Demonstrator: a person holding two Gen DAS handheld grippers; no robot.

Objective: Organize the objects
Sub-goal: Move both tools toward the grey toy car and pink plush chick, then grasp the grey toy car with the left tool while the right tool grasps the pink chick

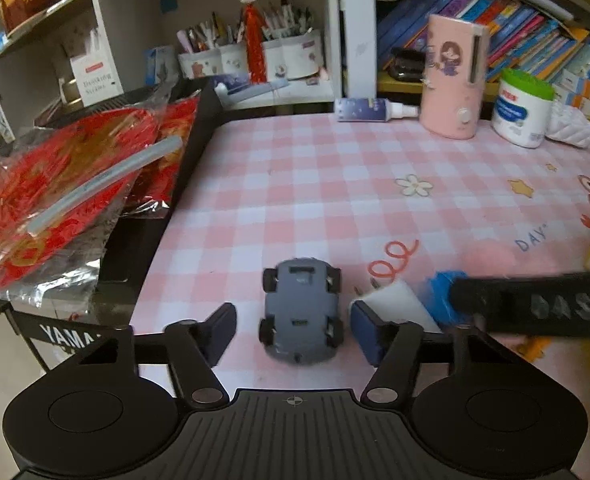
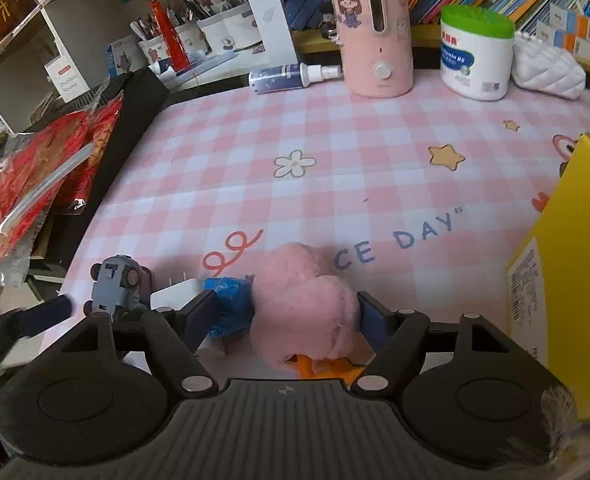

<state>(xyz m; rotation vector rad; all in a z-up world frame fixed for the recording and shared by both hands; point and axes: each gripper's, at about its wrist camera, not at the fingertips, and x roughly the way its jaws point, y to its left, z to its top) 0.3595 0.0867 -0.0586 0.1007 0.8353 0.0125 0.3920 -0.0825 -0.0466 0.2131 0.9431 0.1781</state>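
**Grey car between my left fingers, pink plush in my right**

Grey plastic fills my left wrist view: the toy car [image 1: 301,312] lies belly-up on the pink checked tablecloth [image 1: 295,184], between the wide-open jaws of my left gripper [image 1: 293,330], neither pad touching it. A white charger [image 1: 395,304] sits just right of it, crowding my right finger.

From the right wrist, my right gripper [image 2: 283,316] is closed on the pink plush toy [image 2: 307,300], its blue part [image 2: 231,308] against the left pad. A yellow box [image 2: 575,248] stands close on the right
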